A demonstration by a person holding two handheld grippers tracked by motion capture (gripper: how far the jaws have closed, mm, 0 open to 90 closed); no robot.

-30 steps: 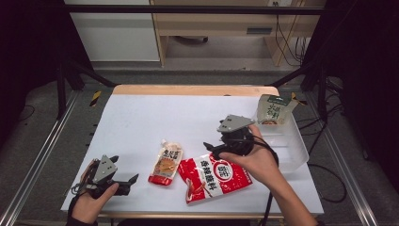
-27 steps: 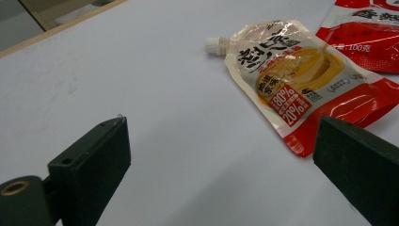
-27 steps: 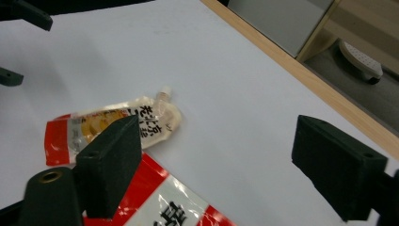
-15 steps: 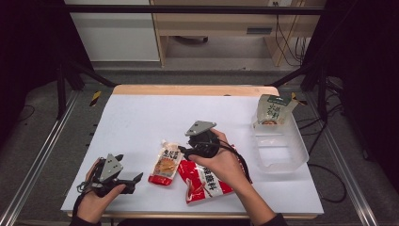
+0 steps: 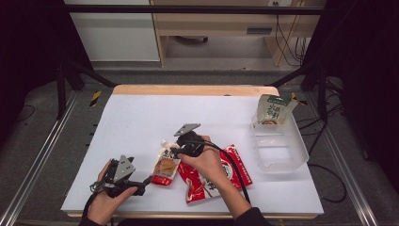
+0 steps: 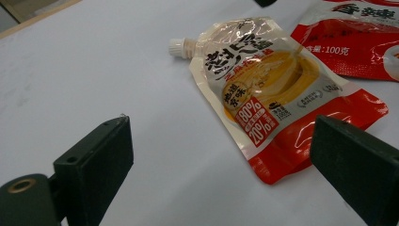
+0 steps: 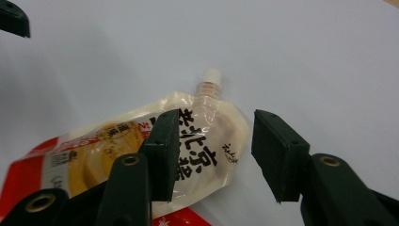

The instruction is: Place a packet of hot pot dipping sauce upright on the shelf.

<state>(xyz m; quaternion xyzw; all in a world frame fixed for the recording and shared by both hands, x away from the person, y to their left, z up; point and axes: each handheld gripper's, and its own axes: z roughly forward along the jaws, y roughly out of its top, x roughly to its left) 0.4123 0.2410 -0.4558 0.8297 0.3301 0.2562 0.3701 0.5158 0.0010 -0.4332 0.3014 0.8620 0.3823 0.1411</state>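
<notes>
Hovering with its jaws apart, the right gripper (image 7: 214, 155) sits just over the spout end of the sauce pouch (image 7: 141, 155); one jaw overlaps the printed face near the top and the other stands beyond the pouch's edge, so nothing is clamped. The pouch lies flat on the white table (image 5: 141, 122), its white cap (image 7: 211, 75) pointing away from the person and its red bottom toward the near edge. In the high view the right gripper (image 5: 175, 151) rests over the pouch's upper end (image 5: 165, 165), with the person's hand lying across the red snack bag (image 5: 235, 165) just beside it. The left gripper (image 5: 147, 181) waits near the pouch's lower corner with jaws spread wide, aimed along the table at the pouch (image 6: 277, 103) but apart from it. Farther right stand a clear plastic bin (image 5: 301, 150) and a green-and-white pouch (image 5: 274, 109) propped at its far end. The step in hand looks like the approach to a grasp on the sauce pouch. The next move probably calls for lowering the right jaws around the pouch's neck or top edge and closing firmly, since the slick film lies flat and could slide.
</notes>
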